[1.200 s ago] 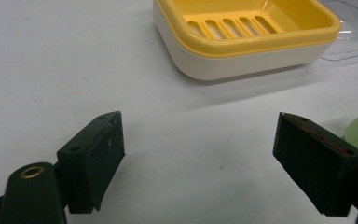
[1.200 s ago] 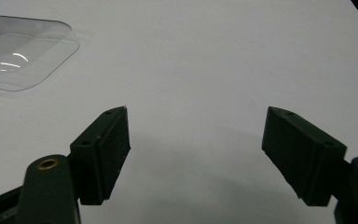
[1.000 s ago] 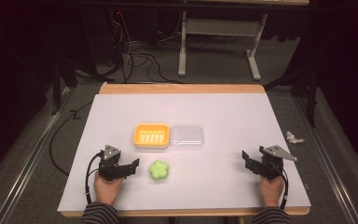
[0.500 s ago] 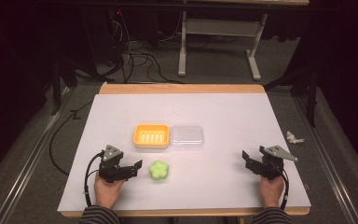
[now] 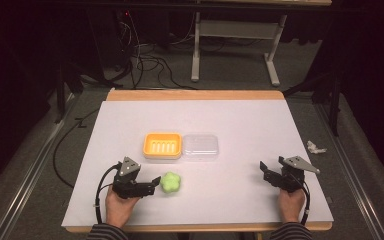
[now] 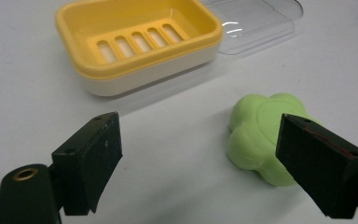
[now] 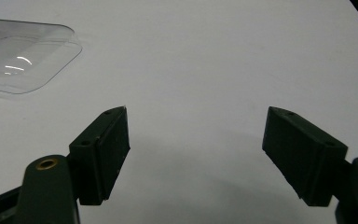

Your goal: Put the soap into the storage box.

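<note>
My left gripper point(image 5: 155, 181) has just been opening — its jaws stand wide, empty, the green soap point(image 5: 170, 182) just right of them on the white table point(image 5: 240, 125) (near the yellow soap dish point(image 5: 162, 145)). My right gripper point(image 5: 264, 169) sits far right, gaping too, holding nothing.

One green flower-shaped soap point(image 5: 170, 182), one yellow soap dish point(image 5: 162, 145), one clear plastic lid point(image 5: 200, 147), two handheld grippers, left gripper point(image 5: 153, 182) and right gripper point(image 5: 263, 168), one white table point(image 5: 240, 125), one crumpled paper scrap on floor point(image 5: 315, 147)
</note>
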The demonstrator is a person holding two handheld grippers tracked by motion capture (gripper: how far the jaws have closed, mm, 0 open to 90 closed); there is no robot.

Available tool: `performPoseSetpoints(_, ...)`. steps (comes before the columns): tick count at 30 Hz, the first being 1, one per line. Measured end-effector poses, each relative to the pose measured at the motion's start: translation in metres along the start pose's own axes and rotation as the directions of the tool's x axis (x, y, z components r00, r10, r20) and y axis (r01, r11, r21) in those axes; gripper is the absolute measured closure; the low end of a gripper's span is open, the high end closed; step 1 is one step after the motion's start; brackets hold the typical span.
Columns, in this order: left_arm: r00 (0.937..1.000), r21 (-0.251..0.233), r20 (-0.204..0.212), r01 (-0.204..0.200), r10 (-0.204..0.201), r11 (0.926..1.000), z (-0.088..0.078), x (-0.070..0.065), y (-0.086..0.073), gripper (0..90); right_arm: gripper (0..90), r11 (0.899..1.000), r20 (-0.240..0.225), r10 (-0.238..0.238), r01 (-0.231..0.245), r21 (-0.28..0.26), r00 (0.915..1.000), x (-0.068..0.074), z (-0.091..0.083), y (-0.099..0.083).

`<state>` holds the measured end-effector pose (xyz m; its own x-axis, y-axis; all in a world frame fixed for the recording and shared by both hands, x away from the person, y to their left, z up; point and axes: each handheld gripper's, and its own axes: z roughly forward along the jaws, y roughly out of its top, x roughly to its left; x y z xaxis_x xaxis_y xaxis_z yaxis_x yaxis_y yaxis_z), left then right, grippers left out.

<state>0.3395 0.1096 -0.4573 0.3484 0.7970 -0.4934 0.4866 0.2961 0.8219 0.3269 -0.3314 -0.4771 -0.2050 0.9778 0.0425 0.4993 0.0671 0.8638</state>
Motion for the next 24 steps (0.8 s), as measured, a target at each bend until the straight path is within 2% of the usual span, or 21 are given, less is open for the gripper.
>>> performPoseSetpoints(1, 1.0, 0.024, 0.004, -0.005, 0.005, 0.9997, 0.001, -0.003, -0.002, 15.0, 23.4, 1.0, 0.0, 0.0, 0.0, -0.001, 1.0, 0.0, 0.0, 0.0)
performPoseSetpoints(9, 0.9988, 0.07, 0.035, -0.036, 0.033, 0.9969, 0.006, -0.016, -0.013, 15.0, 23.4, 1.0, 0.0, 0.0, 0.0, 0.0, 1.0, 0.0, 0.0, 0.0)
performPoseSetpoints(11, 0.9975, 0.086, 0.041, -0.06, 0.057, 0.9944, 0.007, -0.019, -0.015, 15.0, 23.4, 1.0, -0.001, 0.0, 0.0, -0.001, 1.0, 0.0, 0.0, 0.0)
performPoseSetpoints(16, 0.9946, 0.115, 0.054, -0.094, 0.088, 0.9889, 0.012, -0.027, -0.022, 14.8, 23.3, 1.0, -0.001, 0.002, -0.002, -0.002, 1.0, 0.0, 0.0, 0.0)
performPoseSetpoints(19, 0.9941, 0.127, 0.058, -0.098, 0.092, 0.987, 0.014, -0.029, -0.025, 14.7, 23.4, 1.0, -0.002, 0.003, -0.003, -0.002, 1.0, 0.0, 0.0, 0.0)
performPoseSetpoints(21, 0.9909, 0.142, 0.064, -0.127, 0.118, 0.9817, 0.016, -0.033, -0.03, 14.6, 23.4, 1.0, -0.001, 0.001, -0.001, -0.002, 1.0, 0.0, 0.0, 0.0)
performPoseSetpoints(24, 0.9893, 0.158, 0.067, -0.139, 0.13, 0.9777, 0.018, -0.036, -0.032, 14.7, 23.3, 1.0, -0.001, 0.006, -0.006, -0.002, 1.0, 0.0, 0.0, 0.0)
